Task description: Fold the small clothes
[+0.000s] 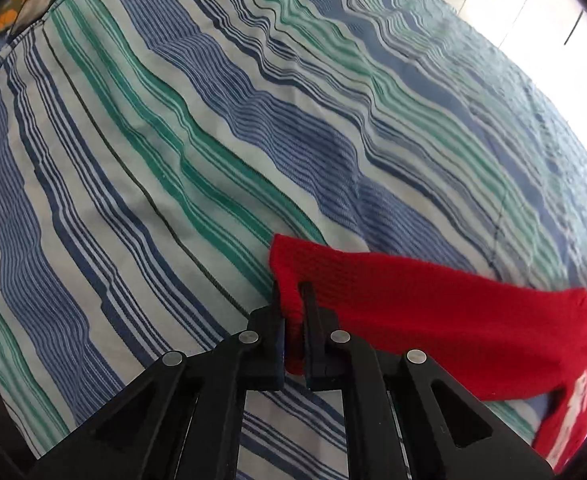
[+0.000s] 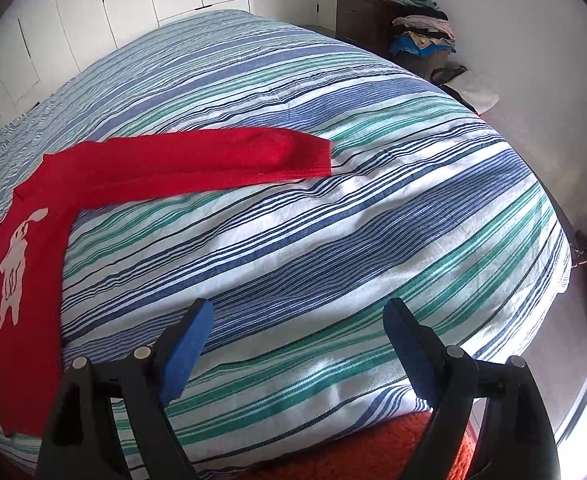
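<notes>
the left gripper (image 1: pixel 293 300) is pinching the cuff end of one sleeve (image 1: pixel 293 268) of a small red sweater (image 1: pixel 453 332), its jaws pressed together on the knit, low over a blue, green and white striped bedspread (image 1: pixel 173 160). the rest of that sleeve is running off to the right toward the garment's body, where a white print is showing at the frame's edge.

the right gripper (image 2: pixel 297 336) is hovering spread wide and holding nothing, its blue-padded fingers (image 2: pixel 189 336) well apart from the cloth. ahead of it and to the left, the sweater (image 2: pixel 93 176) is lying face up on the bedspread (image 2: pixel 333 220), a white rabbit-like figure (image 2: pixel 15 264) showing on its chest, and the near sleeve (image 2: pixel 233 152) is stretching out flat and straight across the stripes.

the folding is looking barely begun: no crease in the body is showing, one sleeve is lying fully extended, and the other is only being gripped. both sleeves and the body are seemingly left to fold. a heap of other clothes (image 2: pixel 425 36) is sitting by the far wall.
</notes>
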Action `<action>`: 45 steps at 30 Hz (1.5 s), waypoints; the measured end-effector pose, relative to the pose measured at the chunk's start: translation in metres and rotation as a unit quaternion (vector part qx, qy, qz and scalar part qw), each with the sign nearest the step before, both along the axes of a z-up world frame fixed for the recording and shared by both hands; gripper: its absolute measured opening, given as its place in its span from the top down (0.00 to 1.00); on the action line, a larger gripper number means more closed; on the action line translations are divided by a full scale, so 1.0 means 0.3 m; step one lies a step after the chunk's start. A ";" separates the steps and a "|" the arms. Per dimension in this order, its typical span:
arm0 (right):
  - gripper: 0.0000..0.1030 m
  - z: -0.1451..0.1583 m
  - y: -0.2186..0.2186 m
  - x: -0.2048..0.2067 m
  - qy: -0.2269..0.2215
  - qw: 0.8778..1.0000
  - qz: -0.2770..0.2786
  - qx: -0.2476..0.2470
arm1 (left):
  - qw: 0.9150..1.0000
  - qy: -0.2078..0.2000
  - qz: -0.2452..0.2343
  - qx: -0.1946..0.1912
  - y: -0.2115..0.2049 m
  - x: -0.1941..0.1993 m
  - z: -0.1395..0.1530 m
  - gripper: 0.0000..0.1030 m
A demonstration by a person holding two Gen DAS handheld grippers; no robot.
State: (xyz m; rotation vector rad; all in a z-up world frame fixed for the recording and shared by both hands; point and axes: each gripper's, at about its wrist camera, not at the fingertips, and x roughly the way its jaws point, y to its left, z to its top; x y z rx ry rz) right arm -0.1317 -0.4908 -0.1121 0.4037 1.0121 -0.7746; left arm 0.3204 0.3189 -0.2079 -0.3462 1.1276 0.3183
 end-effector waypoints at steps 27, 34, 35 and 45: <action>0.17 0.036 0.687 0.326 -0.060 0.931 0.345 0.099 | 0.889 -0.080 -0.451 -0.030 -0.979 -0.714 0.262 0.26; 0.23 -0.276 0.845 0.343 0.094 0.902 0.392 0.152 | 0.875 0.018 -0.484 -0.012 -1.090 -0.842 0.029 0.33; 0.23 -0.273 0.854 0.315 0.084 0.904 0.395 0.140 | 0.874 0.027 -0.485 -0.008 -1.088 -0.850 0.037 0.33; 0.22 -0.279 0.858 0.302 0.091 0.907 0.385 0.141 | 0.875 0.042 -0.483 0.005 -1.096 -0.873 0.031 0.33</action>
